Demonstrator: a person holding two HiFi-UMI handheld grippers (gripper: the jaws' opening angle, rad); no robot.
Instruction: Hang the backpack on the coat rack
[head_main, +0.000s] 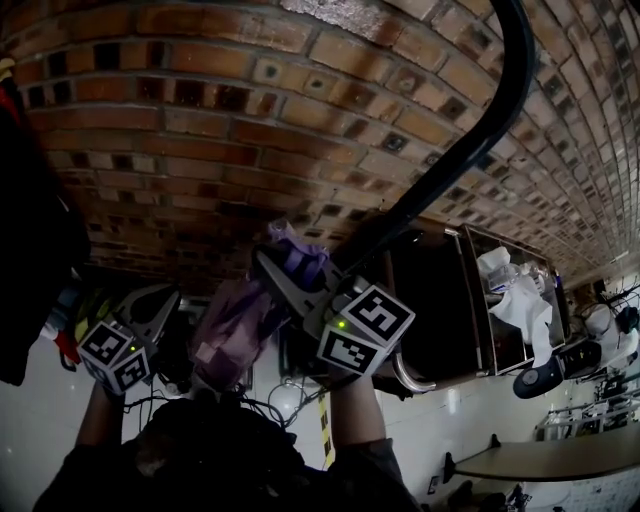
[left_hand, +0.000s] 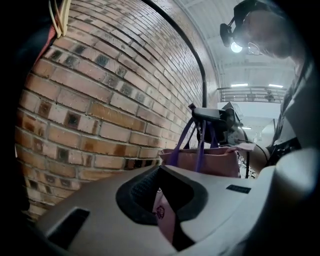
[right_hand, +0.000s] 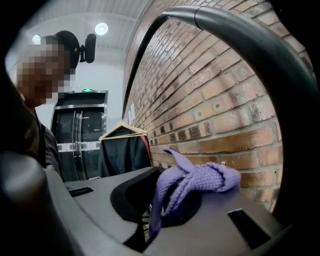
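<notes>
We are logging the backpack (head_main: 232, 325) hanging in mid-air near the brick wall (head_main: 200, 120), straps up and body running downward; its contents are not showing. The right gripper (head_main: 288, 272) jaws are pinching the purple strap (right_hand: 192, 181). The left gripper (head_main: 158, 308) jaws are pinching a pink fabric tab (left_hand: 163, 216). An open cabinet (head_main: 475, 300) is holding white items (head_main: 515, 295). Only the right gripper view is showing a hanger (right_hand: 122, 129). The coat rack pole (head_main: 470, 140) is arching overhead.

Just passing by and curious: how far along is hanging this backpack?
Done: backpack lifted beside the brick wall. In hand: right gripper clamps its purple strap, left gripper pinches pink fabric. Left: hooking the strap onto the black rack bar.
</notes>
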